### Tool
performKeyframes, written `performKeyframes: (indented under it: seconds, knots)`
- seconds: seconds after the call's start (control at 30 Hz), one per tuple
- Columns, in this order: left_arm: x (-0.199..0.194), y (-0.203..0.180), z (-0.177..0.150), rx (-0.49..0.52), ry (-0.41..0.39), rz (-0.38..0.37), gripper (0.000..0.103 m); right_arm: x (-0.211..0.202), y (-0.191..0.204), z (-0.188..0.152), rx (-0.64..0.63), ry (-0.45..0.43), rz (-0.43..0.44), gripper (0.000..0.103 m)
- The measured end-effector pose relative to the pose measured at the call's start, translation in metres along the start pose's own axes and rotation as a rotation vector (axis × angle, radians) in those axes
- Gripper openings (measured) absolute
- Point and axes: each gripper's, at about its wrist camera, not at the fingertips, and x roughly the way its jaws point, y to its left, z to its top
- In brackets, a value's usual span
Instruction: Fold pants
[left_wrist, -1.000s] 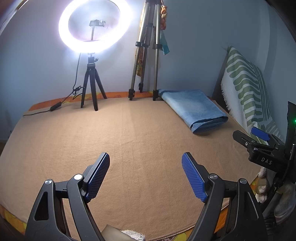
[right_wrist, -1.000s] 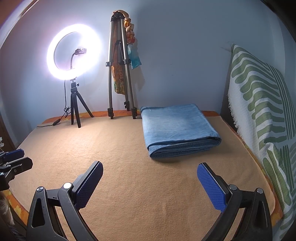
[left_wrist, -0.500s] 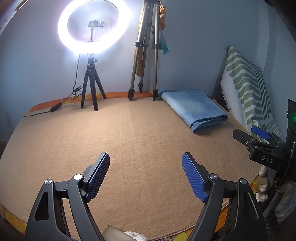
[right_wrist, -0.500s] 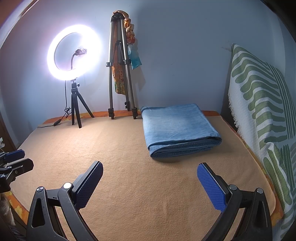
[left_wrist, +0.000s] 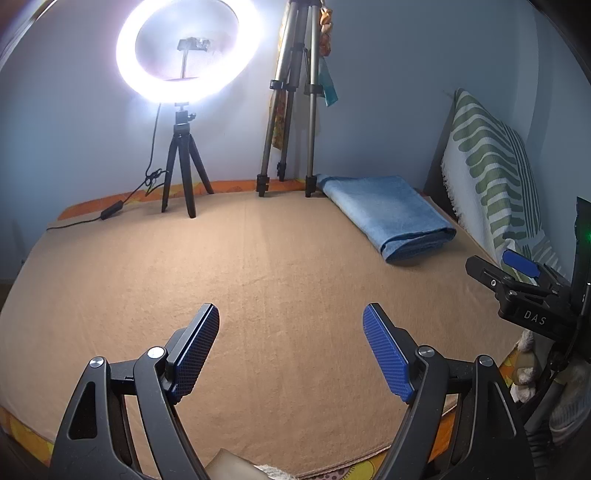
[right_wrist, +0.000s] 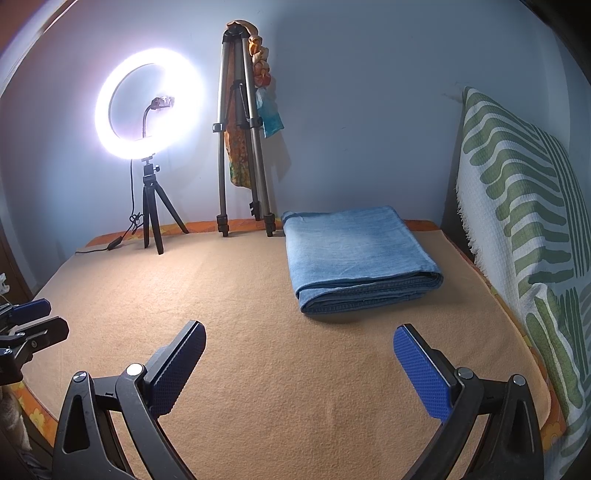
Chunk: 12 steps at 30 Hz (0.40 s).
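The left tongs (left_wrist: 291, 334) hang with jaws wide apart over the bed's (left_wrist: 258, 280) near edge — gripping nothing. Folded blue pants (left_wrist: 388, 214) lie at its far right corner, just beside a tripod (left_wrist: 291, 110).

The ring light (left_wrist: 190, 50) glares so hard that the small holder (right_wrist: 160, 102) inside it is a blur. The tall tripod (left_wrist: 291, 96) loses its top at the upper edge of the left wrist view, and the cloths (right_wrist: 260, 70) hung on it are too small to make out. The striped blanket (right_wrist: 524, 229) runs off the right edge. Something pale (left_wrist: 236, 469) at the bottom edge is cut off beyond telling
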Motion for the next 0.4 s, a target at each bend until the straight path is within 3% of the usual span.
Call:
performKeyframes:
  seconds: [0.4]
  knots:
    - [-0.0011, -0.0035, -0.0023, 0.018, -0.012, 0.012, 0.080, 0.0037, 0.0010, -0.0011, -0.007, 0.007, 0.005, 0.103]
